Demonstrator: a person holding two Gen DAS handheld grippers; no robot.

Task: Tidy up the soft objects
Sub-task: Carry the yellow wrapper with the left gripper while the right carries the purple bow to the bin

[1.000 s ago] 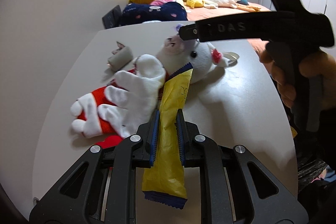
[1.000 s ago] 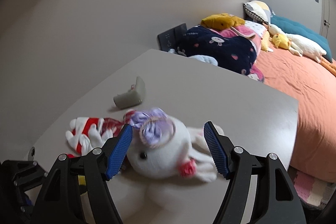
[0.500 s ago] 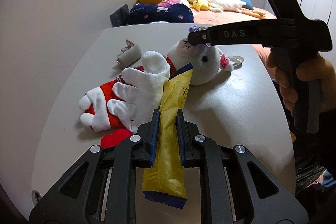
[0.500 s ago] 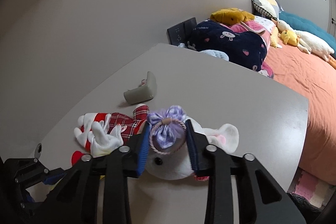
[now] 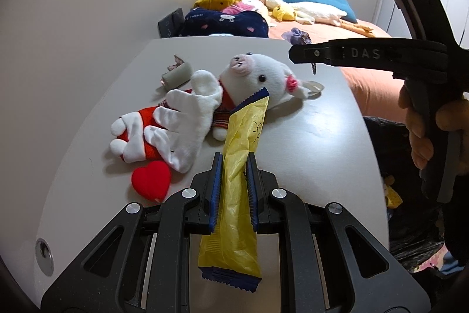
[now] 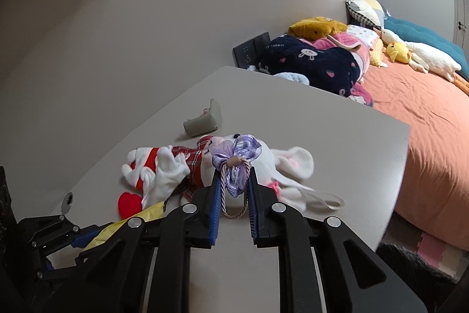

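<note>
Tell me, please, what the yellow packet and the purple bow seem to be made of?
Yellow packet: apparently thin plastic film, glossy and creased, with a serrated blue sealed end. Purple bow: seemingly sheer satin-like ribbon, with a soft sheen and translucent folds, tied with a twisted beige cord; the exact fibre cannot be told.

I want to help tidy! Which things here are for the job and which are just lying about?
For the job: purple bow in the right gripper, plush pig, white glove, red heart.

Lying about: yellow wrapper in the left gripper, grey roll, bed.
</note>
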